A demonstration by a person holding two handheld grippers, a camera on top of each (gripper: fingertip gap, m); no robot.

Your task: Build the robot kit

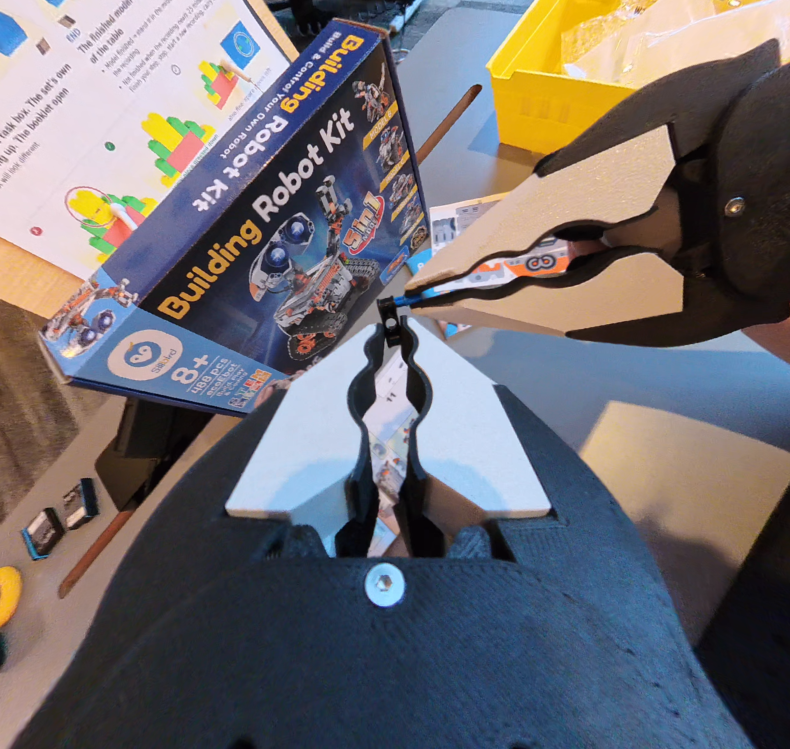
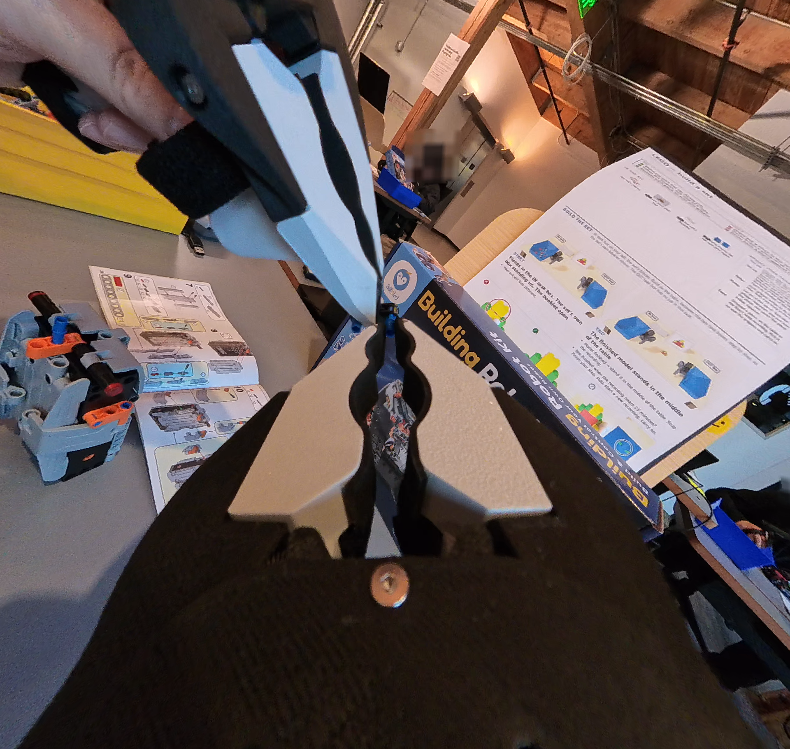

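Pinched between the tips of the left gripper is a small black connector piece, held up in the air above the grey table. Its fingers are pressed together on the lower part of that piece. The right gripper comes in from the side, its fingers likewise closed, nipping a short blue pin whose far end touches the black connector piece. In the right wrist view the same meeting shows at the centre: the blue pin sits in the right gripper, and the left gripper reaches down from above with a hand behind it.

Just behind the two tips stands a dark blue kit box, tilted against a printed instruction board. An open instruction booklet lies flat on the table, and beside it rests a partly built grey model with orange and black parts. A yellow bin holding clear bags sits farther back.
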